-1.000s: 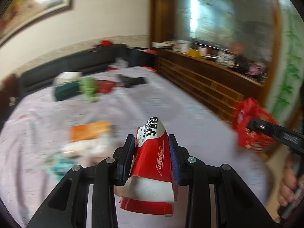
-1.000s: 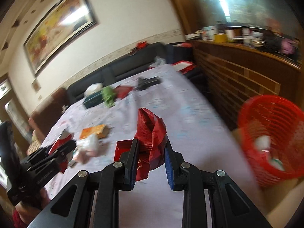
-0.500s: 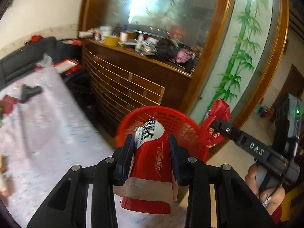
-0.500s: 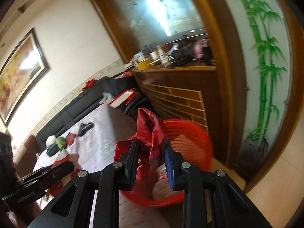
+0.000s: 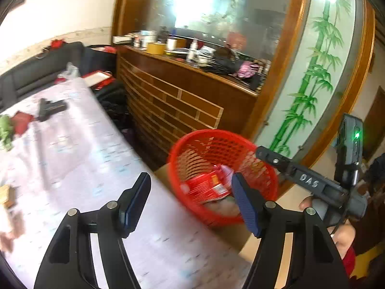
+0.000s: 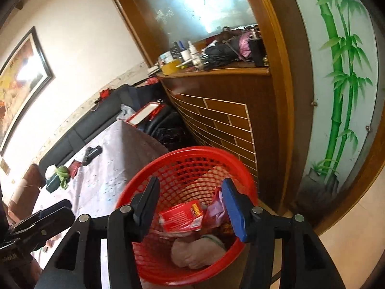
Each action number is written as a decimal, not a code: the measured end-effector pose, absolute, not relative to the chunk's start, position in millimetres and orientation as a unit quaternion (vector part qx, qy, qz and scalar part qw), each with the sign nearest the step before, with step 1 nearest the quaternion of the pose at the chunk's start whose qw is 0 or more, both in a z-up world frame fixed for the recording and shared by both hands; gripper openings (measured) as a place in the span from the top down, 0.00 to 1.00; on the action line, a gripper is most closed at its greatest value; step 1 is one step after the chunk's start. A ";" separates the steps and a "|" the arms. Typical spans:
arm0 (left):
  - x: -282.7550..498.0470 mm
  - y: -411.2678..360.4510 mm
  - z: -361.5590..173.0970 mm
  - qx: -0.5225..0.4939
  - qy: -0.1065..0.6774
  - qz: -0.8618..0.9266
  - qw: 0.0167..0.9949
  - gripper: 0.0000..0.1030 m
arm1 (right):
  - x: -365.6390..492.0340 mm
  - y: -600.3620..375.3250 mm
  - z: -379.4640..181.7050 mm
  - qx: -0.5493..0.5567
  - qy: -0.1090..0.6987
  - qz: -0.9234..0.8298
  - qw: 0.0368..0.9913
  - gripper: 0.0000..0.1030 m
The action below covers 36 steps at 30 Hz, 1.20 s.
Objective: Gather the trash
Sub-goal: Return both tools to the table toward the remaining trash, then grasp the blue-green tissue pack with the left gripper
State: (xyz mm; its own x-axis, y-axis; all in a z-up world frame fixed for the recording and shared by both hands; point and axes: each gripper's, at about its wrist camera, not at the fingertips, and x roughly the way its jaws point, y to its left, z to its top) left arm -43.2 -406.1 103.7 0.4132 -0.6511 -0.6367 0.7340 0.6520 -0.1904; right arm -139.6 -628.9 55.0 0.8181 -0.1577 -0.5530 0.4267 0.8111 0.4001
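Wooden-cabinet room: red plastic mesh basket sitting just ahead-below both grippers; left gripper and right gripper jaws just been opening, nothing between them; remaining trash lying back on the cloth-covered table.

You have one red plastic mesh basket here, and in it one flat red carton, one crumpled red wrapper and one pale wad of paper. On the desk covered in a pale cloth you can count one black pistol-shaped object, one green crumpled lump and one small red packet.
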 end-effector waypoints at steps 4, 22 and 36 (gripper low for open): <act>-43.6 -356.3 103.6 0.051 0.354 -0.386 0.851 0.32 | -134.0 -598.0 58.1 0.258 0.268 -0.115 0.921 0.43; 1.2 -93.4 74.0 -0.075 0.415 -0.129 0.898 0.31 | -80.8 -404.9 64.5 0.149 0.328 0.034 0.932 0.37; 91.8 -32.5 25.9 -0.152 0.491 -0.011 0.858 0.31 | -76.8 -394.3 55.0 0.136 0.340 0.051 0.929 0.37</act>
State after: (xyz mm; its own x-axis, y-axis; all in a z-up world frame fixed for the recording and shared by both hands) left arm 91.8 -32.5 25.9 0.5182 -0.1675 -0.8387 -0.1308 0.9536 -0.2713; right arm -76.8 -394.3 55.0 0.7639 0.1873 -0.6175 -0.0021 0.9577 0.2879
